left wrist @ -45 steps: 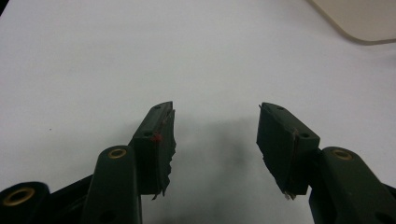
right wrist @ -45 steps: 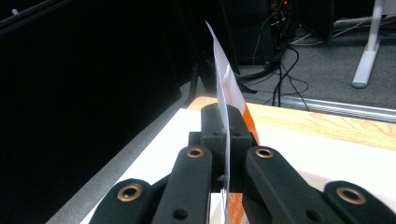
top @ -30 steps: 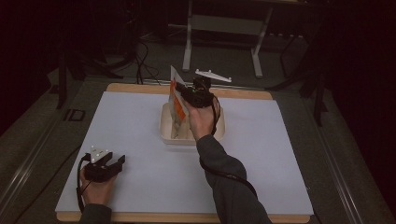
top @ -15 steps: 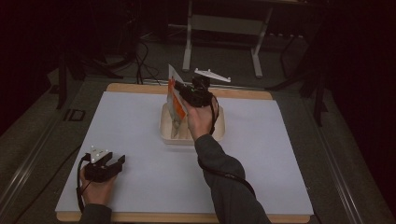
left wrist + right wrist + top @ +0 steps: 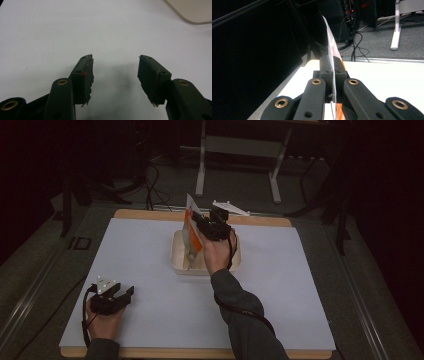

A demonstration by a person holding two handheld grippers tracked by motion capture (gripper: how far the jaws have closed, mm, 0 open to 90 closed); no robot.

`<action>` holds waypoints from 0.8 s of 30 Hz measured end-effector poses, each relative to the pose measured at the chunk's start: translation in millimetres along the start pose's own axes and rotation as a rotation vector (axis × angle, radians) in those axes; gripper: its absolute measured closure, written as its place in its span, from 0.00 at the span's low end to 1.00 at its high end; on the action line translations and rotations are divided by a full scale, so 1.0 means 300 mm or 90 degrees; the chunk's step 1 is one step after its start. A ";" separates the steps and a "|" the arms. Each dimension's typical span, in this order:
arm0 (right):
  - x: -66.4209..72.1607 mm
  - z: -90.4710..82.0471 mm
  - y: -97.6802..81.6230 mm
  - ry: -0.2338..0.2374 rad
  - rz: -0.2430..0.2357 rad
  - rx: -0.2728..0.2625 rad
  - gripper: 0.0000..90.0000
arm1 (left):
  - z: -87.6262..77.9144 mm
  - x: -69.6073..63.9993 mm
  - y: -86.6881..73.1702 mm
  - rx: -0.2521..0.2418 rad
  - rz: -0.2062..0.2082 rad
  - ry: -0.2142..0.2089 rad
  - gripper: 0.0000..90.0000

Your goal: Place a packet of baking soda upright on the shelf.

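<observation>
Packet (image 5: 191,232) (white and orange, flat) held upright over the tray (image 5: 178,255) mid-bench (image 5: 280,285), pinched at its edge. Right forearm stretched forward, right gripper (image 5: 206,223) clenched on it. Left gripper (image 5: 126,294) rests near bench corner, jaws apart, nothing between them.

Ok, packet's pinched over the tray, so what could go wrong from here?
The right hand-held gripper clamps only a thin edge of the orange-and-white packet, so the packet could slip or tear. It hangs tilted above the cream tray and might land outside. The left hand-held gripper rests open, far off, too distant to steady anything.
</observation>
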State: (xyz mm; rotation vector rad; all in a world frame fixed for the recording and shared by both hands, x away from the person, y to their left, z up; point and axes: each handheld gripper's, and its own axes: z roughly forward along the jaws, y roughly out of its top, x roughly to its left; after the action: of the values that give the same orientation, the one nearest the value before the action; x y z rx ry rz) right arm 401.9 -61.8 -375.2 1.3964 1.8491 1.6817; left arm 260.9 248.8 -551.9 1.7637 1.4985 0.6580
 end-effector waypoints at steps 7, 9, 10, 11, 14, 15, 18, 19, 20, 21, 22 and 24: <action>-0.017 0.000 0.002 -0.017 0.005 -0.007 1.00 | 0.000 0.000 0.000 0.000 0.000 0.001 0.51; -0.020 0.015 0.007 -0.019 0.012 -0.008 1.00 | 0.000 0.001 0.000 0.001 -0.001 -0.001 0.51; -0.018 0.022 0.009 -0.019 0.010 -0.006 1.00 | 0.000 0.001 0.000 0.001 -0.002 -0.001 0.51; -0.013 0.028 0.010 -0.019 0.012 -0.006 1.00 | -0.001 0.002 0.000 0.000 -0.002 -0.001 0.51; 0.001 0.043 0.011 -0.021 0.006 -0.014 1.00 | -0.001 0.002 0.000 -0.001 -0.003 -0.002 0.51; 0.004 0.048 0.012 -0.024 0.008 -0.016 1.00 | -0.002 0.002 0.000 -0.003 -0.003 -0.003 0.51; 0.005 0.059 0.014 -0.027 0.011 -0.024 1.00 | -0.003 0.003 -0.001 -0.003 -0.004 -0.004 0.51; 0.004 0.062 0.015 -0.025 0.016 -0.026 1.00 | -0.002 0.004 -0.001 -0.003 -0.004 -0.004 0.51; 0.005 0.065 0.015 -0.023 0.019 -0.025 1.00 | -0.002 0.004 0.000 -0.003 -0.005 -0.005 0.51; 0.007 0.067 0.013 -0.022 0.015 -0.026 1.00 | -0.003 0.004 -0.001 -0.004 -0.005 -0.005 0.51; 0.011 0.071 0.008 -0.021 0.006 -0.025 1.00 | -0.003 0.004 -0.001 -0.004 -0.005 -0.005 0.51; 0.013 0.077 -0.005 -0.026 -0.004 -0.020 1.00 | -0.003 0.005 -0.001 -0.004 -0.007 -0.005 0.51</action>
State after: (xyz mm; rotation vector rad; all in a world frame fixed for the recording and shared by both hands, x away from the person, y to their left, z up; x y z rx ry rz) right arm 416.2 -44.3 -381.6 1.3993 1.7960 1.6600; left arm 260.5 250.4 -551.7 1.7501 1.4980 0.6487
